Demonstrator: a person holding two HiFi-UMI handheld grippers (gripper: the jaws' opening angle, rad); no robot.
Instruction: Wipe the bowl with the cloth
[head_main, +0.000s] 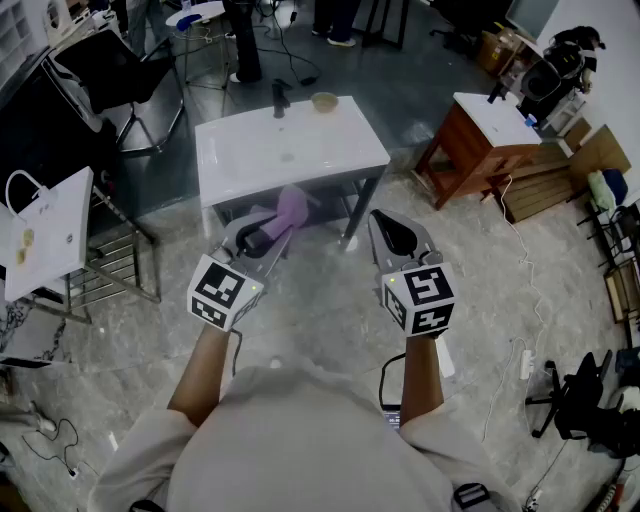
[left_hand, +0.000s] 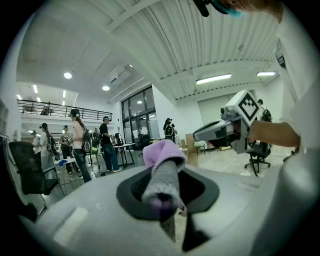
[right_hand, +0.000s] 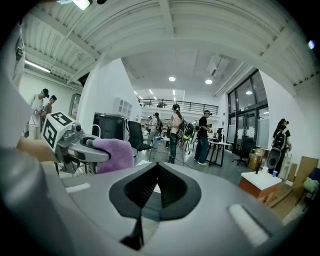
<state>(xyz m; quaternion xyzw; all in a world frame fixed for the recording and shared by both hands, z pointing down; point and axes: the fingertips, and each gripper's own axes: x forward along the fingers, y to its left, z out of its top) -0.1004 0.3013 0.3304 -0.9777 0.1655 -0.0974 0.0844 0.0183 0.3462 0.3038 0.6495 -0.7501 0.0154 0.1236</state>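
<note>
Even light comes from round white ceiling lamps (right_hand: 172, 78). Gripper views bulge, corners black; the purple fleece cloth (left_hand: 162, 170) is blurred.

Ahead of me stands a white counter (head_main: 250, 160); to its right a brown wooden cabinet (head_main: 470, 160), far left a black chair (head_main: 105, 65), near left a white bag (head_main: 50, 235).

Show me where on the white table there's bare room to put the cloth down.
Most of the table is bare: the near half and both side edges. Only the far edge is taken, by the bowl and a dark item beside it.
</note>
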